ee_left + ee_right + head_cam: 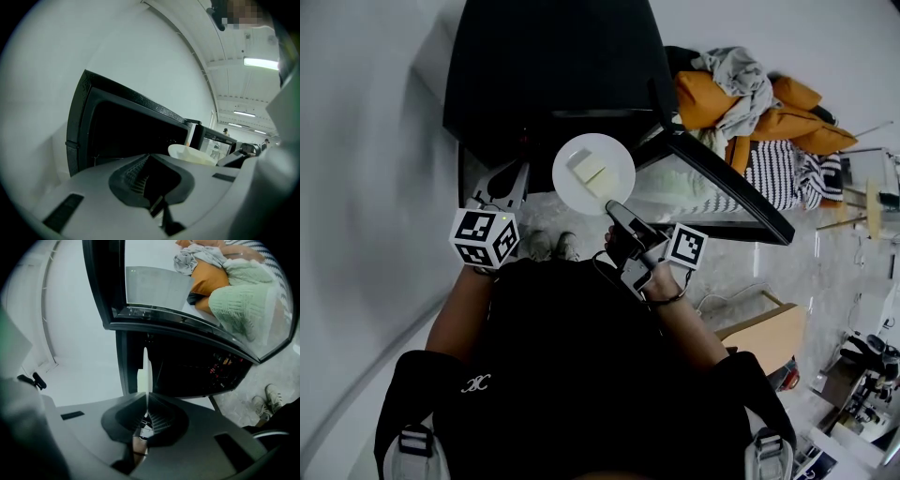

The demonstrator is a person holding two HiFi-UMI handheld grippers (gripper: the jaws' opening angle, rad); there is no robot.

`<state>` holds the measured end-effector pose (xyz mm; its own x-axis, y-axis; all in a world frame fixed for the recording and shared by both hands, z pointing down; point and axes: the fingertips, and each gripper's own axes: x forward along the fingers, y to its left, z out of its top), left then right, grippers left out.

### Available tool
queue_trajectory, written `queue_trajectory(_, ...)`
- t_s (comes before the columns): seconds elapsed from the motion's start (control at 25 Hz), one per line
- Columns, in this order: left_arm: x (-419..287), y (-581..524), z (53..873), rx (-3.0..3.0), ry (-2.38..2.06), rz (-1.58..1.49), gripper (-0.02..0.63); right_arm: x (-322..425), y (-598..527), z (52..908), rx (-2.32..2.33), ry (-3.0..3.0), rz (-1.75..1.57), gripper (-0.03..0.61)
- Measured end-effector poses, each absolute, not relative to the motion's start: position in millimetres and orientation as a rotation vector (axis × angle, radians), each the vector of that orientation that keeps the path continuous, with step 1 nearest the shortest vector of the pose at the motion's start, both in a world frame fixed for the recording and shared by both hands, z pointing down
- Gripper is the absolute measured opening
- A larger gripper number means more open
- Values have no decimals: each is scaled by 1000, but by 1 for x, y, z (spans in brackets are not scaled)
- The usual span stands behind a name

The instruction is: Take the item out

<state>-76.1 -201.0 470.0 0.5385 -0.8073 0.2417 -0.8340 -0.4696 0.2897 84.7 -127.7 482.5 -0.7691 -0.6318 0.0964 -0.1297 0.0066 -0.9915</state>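
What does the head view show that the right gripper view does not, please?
Only the head view: pale food squares lying on top of the plate, and the left hand-held gripper. Only the right gripper view: the plate edge-on, its rim pinched by the right hand-held gripper. Both: the plate, the black oven's open door and the orange cushions.

The plate (616, 153), two pieces (589, 171) on it, is before the oven (548, 70), door (727, 186) open to its right

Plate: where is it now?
Head view, centre: the white plate is pinched at its rim by the right gripper, in front of the open black oven, left of its door.
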Motion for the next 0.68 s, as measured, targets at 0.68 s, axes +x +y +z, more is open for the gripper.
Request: queue_trajectory(0.68, -60, -186, 452, 2418, -1387, 147, 6, 94, -123, 463, -713, 1930, -1825, 20)
